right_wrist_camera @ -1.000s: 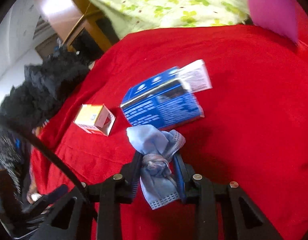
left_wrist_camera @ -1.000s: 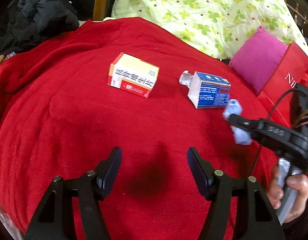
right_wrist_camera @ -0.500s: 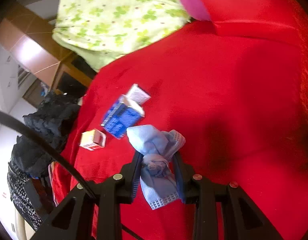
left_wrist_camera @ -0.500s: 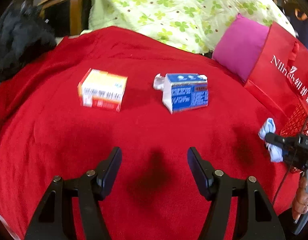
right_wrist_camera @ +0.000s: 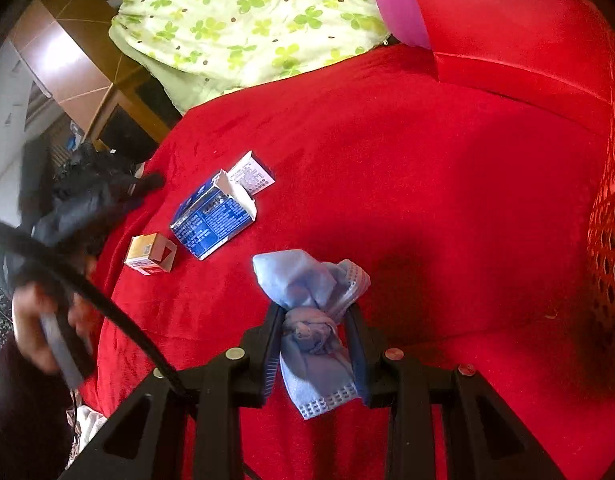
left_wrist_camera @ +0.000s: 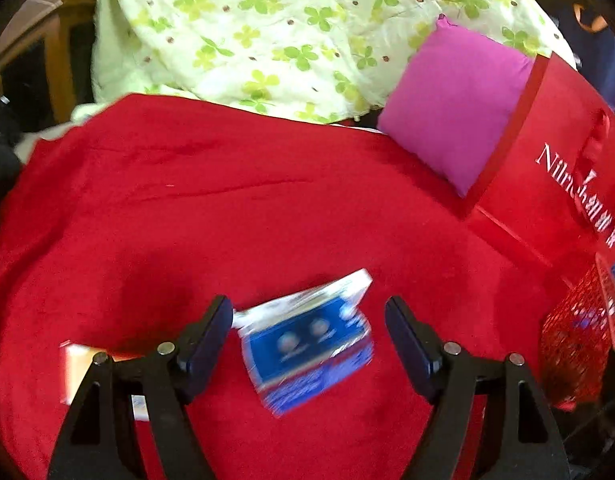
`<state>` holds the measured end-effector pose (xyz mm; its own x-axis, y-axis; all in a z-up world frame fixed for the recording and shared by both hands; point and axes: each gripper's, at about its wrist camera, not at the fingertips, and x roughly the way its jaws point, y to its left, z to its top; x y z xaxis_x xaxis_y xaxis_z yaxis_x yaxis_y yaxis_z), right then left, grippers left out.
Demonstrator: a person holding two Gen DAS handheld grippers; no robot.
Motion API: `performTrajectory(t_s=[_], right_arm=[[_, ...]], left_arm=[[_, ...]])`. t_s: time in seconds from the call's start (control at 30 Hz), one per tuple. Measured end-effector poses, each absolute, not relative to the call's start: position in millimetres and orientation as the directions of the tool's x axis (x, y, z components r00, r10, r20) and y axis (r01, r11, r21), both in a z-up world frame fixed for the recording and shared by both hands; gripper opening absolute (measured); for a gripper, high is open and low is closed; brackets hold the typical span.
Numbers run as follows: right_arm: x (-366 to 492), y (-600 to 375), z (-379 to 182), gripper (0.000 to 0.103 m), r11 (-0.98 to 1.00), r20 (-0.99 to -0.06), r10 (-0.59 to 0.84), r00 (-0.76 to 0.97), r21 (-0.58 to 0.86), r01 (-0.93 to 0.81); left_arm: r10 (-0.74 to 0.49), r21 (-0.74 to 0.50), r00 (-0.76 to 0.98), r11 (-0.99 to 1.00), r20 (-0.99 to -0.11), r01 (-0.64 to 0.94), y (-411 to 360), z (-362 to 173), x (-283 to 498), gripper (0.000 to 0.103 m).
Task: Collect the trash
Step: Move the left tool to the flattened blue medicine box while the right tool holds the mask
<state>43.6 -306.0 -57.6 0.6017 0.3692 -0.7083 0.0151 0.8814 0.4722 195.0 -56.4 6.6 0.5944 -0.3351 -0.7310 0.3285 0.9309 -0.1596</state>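
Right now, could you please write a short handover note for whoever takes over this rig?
Right gripper: shut on the crumpled blue face mask, held above the red blanket, beside the red mesh basket.
Left gripper: open, jaws either side of the blue box, not closed on it.
The blue box, its end flap torn open, and the orange box lie side by side on the blanket.
Done: the mask is picked up.
Left: drop the mask, probably into the basket, then collect both boxes.
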Motion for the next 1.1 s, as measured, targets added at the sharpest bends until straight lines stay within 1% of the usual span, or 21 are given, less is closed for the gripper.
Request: performTrajectory(t_s=[0.1, 0.27, 0.37, 0.5, 0.63, 0.73, 0.83, 0.97, 1.1], right_arm=[[44.5, -308.4, -57.5, 0.032, 0.893, -0.714, 0.349, 0.606, 0.45, 0.016], [42.4, -310.4, -55.3, 0.032, 0.905, -0.716, 0.329, 0.616, 0.425, 0.011], [43.0, -310.8, -54.6, 0.032, 0.907, -0.715, 0.322, 0.621, 0.421, 0.014], [43.1, -312.3, -54.4, 0.033, 0.907, -0.714, 0.316, 0.625, 0.42, 0.021], [42.3, -310.1, -54.6, 0.033, 0.914, -0.718, 0.302, 0.627, 0.405, 0.023], [41.5, -307.9, -55.3, 0.033, 0.91, -0.718, 0.313, 0.622, 0.414, 0.021], [45.2, -305.9, -56.3, 0.033, 0.912, -0.719, 0.316, 0.618, 0.41, 0.01], [48.6, -304.8, -58.2, 0.033, 0.911, -0.727, 0.318, 0.609, 0.412, 0.017], [52.6, -307.6, -62.0, 0.033, 0.911, -0.737, 0.315, 0.598, 0.412, 0.029]], left_arm=[[-0.347, -0.19, 0.55, 0.927, -0.759, 0.323, -66.0, -8.8, 206.1, 0.079], [-0.349, -0.192, 0.517, 0.923, -0.782, 0.333, -73.1, -26.7, 193.8, 0.079], [-0.349, -0.162, 0.517, 0.914, -0.781, 0.373, -77.3, -27.4, 177.1, 0.079], [-0.381, -0.175, 0.463, 0.887, -0.801, 0.427, -77.5, -31.1, 154.1, 0.079], [-0.344, -0.09, 0.486, 0.877, -0.803, 0.472, -74.9, -24.7, 138.0, 0.079], [-0.314, -0.038, 0.539, 0.886, -0.781, 0.462, -67.6, -7.9, 142.9, 0.079], [-0.332, -0.044, 0.544, 0.88, -0.77, 0.474, -64.5, 2.8, 159.2, 0.079], [-0.341, -0.005, 0.492, 0.826, -0.801, 0.564, -74.8, -3.9, 178.5, 0.079], [-0.325, 0.036, 0.472, 0.794, -0.82, 0.607, -81.5, -18.9, 191.0, 0.079]])
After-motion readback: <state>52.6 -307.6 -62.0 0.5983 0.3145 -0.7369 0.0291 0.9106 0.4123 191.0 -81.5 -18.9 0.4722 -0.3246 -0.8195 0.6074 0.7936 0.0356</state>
